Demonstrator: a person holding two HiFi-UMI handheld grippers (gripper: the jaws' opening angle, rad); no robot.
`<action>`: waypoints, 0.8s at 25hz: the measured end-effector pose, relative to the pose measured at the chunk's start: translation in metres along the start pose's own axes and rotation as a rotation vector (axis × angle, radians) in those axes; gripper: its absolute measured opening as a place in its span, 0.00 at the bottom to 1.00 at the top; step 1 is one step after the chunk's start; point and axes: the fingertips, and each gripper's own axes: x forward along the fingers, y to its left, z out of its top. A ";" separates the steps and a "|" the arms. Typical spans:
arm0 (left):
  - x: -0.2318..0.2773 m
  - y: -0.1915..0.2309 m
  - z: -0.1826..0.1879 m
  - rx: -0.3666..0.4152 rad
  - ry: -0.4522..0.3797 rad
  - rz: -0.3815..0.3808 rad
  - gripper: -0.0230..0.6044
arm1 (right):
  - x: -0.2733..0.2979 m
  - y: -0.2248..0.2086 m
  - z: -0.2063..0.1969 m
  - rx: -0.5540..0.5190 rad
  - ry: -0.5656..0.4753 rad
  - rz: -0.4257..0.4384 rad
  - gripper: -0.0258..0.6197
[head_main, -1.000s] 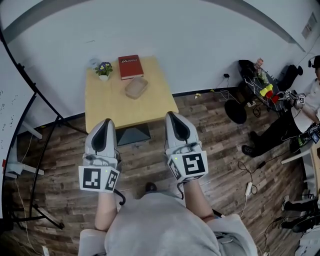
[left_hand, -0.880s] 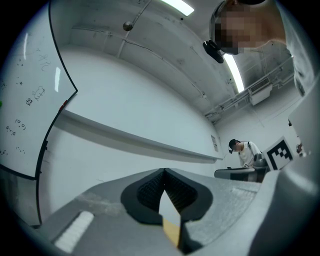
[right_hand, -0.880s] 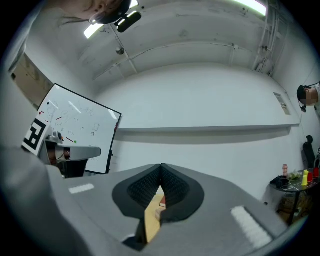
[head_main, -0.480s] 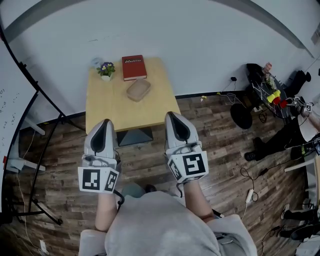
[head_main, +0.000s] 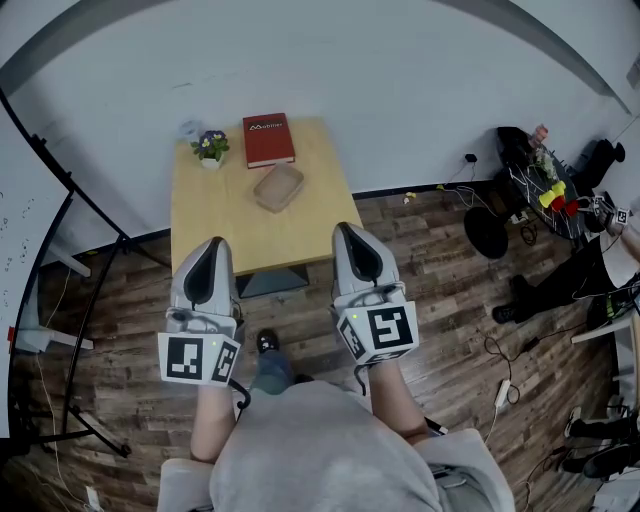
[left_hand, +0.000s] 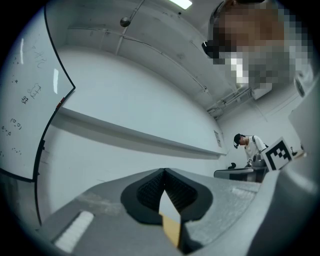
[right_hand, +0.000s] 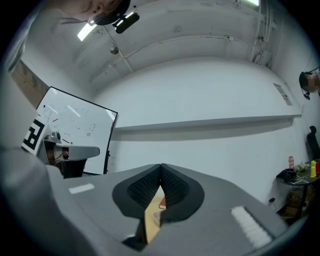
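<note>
Both grippers are held side by side over the wood floor, short of the table's near edge. My left gripper (head_main: 210, 242) is shut with nothing between its jaws, and in the left gripper view (left_hand: 164, 171) it points at a white wall. My right gripper (head_main: 347, 227) is also shut and empty; through its jaws (right_hand: 161, 166) a sliver of the table and book shows. The small wooden table (head_main: 215, 220) stands against the wall ahead. On it lie a red book (head_main: 268, 139), a small flower pot (head_main: 209, 147) and a tan oval case (head_main: 277, 186).
A whiteboard on a black stand (head_main: 60, 300) fills the left side. At the right are a black stool (head_main: 484, 230), a cart with coloured items (head_main: 535, 175), a seated person (head_main: 605, 265) and cables on the floor. My own shoe (head_main: 266, 343) shows below the grippers.
My shoe has stepped forward into view between the grippers and the table sits slightly nearer. Both grippers stay shut and level.
</note>
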 end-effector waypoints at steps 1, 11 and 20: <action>0.005 0.003 -0.001 0.000 0.000 -0.003 0.04 | 0.006 -0.001 -0.001 -0.001 0.001 -0.002 0.04; 0.058 0.050 -0.011 -0.012 0.008 -0.027 0.04 | 0.073 -0.009 -0.007 -0.013 0.005 -0.023 0.04; 0.105 0.089 -0.027 -0.021 0.031 -0.064 0.04 | 0.130 -0.017 -0.020 -0.012 0.019 -0.056 0.04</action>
